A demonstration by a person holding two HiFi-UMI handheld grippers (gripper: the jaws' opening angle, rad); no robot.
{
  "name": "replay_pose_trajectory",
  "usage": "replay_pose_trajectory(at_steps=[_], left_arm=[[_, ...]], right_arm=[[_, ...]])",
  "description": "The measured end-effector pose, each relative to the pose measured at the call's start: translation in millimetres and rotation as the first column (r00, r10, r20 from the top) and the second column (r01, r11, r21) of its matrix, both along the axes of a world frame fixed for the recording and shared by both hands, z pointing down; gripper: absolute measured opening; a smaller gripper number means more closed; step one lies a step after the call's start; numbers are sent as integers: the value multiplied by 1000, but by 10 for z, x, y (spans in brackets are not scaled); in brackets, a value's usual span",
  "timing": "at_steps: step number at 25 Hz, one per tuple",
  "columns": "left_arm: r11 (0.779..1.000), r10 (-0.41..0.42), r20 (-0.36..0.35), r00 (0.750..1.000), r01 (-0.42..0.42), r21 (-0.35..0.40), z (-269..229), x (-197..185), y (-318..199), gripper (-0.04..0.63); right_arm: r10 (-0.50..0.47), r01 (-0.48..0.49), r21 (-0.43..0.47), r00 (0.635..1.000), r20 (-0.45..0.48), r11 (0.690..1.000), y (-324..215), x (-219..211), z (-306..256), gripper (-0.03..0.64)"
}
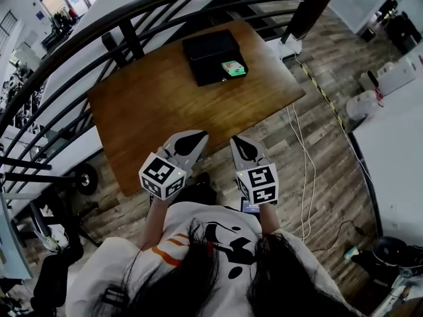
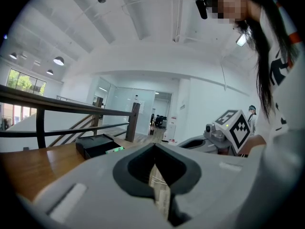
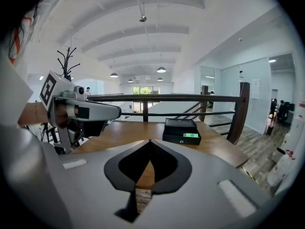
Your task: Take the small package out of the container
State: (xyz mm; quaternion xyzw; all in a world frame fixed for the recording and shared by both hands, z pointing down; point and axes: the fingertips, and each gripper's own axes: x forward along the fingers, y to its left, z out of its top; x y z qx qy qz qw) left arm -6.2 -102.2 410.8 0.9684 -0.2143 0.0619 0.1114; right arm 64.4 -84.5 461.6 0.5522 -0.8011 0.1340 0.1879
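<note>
Smooth wooden table, matt black container

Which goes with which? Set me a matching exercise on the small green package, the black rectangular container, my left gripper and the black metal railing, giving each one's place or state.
Things:
1. small green package
2. black rectangular container
3. left gripper
4. black metal railing

Places and states:
A. jaws together, nothing between them
B. stands on the brown wooden table, towards its far side
C. runs beyond the table's far edge
D. lies in the container's near right corner

Pairs: 1-D, 2-B, 3-A, 4-C.
</note>
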Motion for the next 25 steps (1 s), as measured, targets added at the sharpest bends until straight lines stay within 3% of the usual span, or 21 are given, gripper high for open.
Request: replay_pose_trajectory(at_steps=[14,25], left_arm=[[996,86,-27,996,-86,-8,23,-79,-472,0],[996,88,-29,996,-88,-26,79,-124,-621,0]], right_arm=[[99,-98,21,994,-54,995,-496,63,-104,28],[111,-110,14,991,-74,994,-687,126,-93,37]])
